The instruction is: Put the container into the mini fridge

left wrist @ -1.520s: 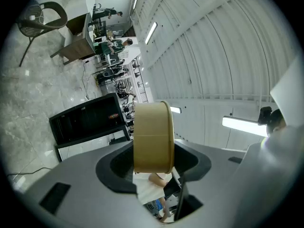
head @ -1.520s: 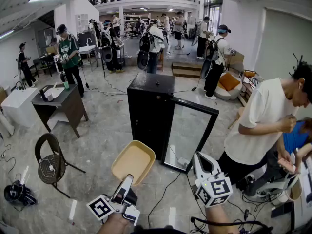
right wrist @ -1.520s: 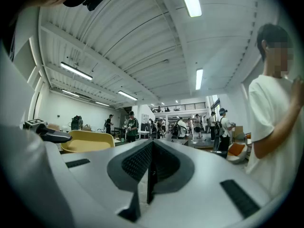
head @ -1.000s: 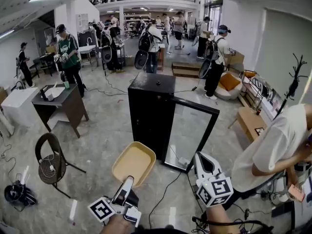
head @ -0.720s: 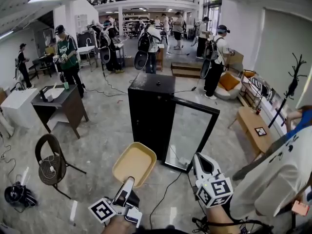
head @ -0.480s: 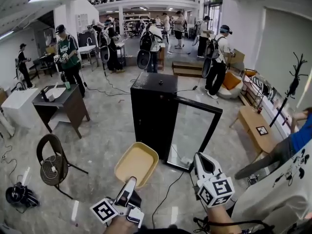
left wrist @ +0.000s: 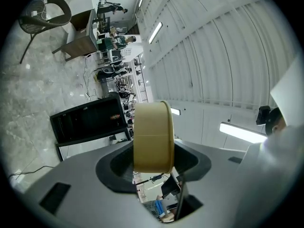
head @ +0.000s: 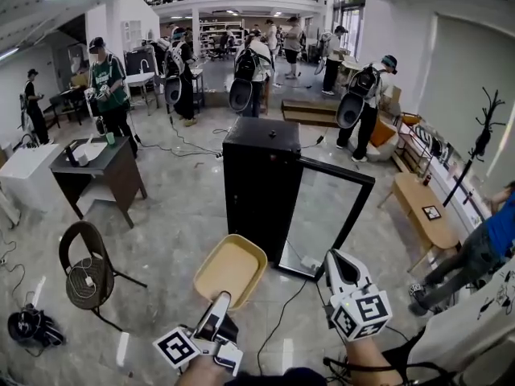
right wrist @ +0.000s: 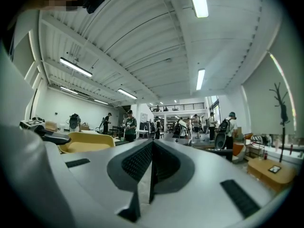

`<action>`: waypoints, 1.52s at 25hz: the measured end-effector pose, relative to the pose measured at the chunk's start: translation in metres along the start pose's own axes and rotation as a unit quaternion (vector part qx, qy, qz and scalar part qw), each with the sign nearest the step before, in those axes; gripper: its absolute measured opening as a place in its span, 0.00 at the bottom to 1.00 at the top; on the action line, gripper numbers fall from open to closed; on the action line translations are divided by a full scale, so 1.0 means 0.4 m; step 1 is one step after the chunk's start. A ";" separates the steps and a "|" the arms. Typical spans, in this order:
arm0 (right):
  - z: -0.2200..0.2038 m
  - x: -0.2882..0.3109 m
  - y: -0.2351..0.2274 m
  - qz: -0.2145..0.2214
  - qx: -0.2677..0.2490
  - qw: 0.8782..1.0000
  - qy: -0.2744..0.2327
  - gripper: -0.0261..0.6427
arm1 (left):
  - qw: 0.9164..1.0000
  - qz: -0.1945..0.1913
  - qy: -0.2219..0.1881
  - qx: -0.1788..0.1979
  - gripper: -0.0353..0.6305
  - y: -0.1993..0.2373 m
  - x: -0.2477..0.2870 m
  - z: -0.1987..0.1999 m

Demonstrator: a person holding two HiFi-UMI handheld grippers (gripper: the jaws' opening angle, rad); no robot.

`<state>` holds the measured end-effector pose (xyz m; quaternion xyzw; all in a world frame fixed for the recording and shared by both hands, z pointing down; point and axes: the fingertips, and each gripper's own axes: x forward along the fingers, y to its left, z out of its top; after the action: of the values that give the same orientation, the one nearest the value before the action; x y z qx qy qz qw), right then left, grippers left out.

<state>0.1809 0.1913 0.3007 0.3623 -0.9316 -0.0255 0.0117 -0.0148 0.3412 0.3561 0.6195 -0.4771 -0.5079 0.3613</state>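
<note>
Left hand-held gripper [head: 220,302] clamps the tan container [head: 231,270]; right hand-held gripper [head: 339,259] is clenched, empty.

The right hand-held gripper [right wrist: 152,148] is closed (apparently empty), yellow container [right wrist: 89,142] leftward.

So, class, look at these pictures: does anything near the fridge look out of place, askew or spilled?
Nothing spilled or damaged. The fridge stands out on the floor with its door open, and a cable trails in front of it. The container, empty, is held by one rim in the left gripper.
</note>
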 end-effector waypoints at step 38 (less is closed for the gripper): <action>-0.040 0.390 -0.249 0.029 0.005 1.000 -0.005 0.06 | 0.999 0.038 0.003 0.008 0.40 0.153 0.384 0.065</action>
<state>0.1337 0.0120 0.3115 0.3347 -0.9421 -0.0221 0.0060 -0.0494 0.1776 0.3636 0.6049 -0.5033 -0.4885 0.3769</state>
